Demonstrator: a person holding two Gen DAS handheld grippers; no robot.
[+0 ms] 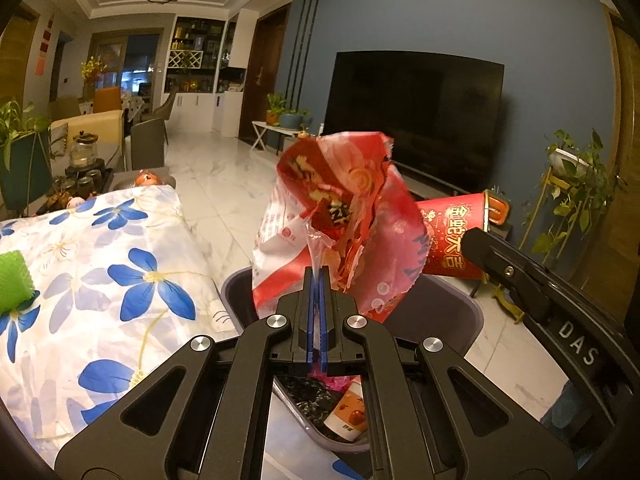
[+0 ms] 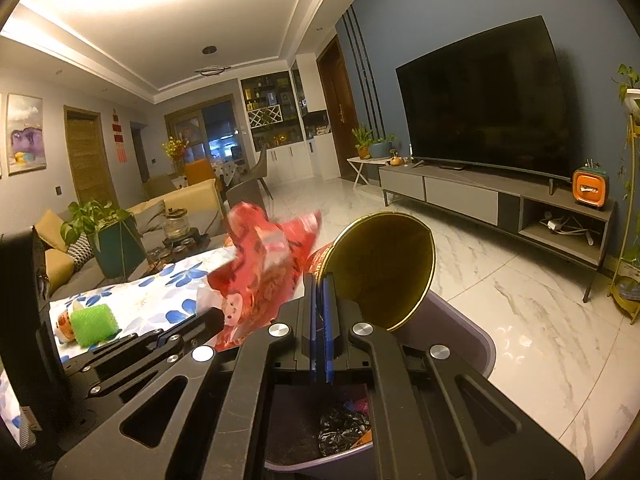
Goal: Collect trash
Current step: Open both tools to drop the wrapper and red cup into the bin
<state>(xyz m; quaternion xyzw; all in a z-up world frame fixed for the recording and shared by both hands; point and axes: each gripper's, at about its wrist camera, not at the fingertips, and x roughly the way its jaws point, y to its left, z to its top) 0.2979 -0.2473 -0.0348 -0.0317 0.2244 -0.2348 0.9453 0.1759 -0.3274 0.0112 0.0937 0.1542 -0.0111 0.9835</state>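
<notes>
Dangling from the left gripper (image 1: pixel 319 280), a crumpled red snack wrapper (image 1: pixel 340 216) hangs directly over the grey trash bin (image 1: pixel 440 312), its plastic edge clenched between the blue pads. At its 3 o'clock the right gripper (image 2: pixel 322 292) is clamped on the rim of a red paper cup (image 1: pixel 452 236) with a gold lining, also above the bin. Inside the bin lie a black bag and a printed packet, so some trash is already collected. Both held pieces are not yet dropped. At 9 o'clock, on the table with the floral cloth (image 1: pixel 100 264), a green sponge-like roll (image 1: pixel 14 280) and a small orange item beside it remain, perhaps more trash.
</notes>
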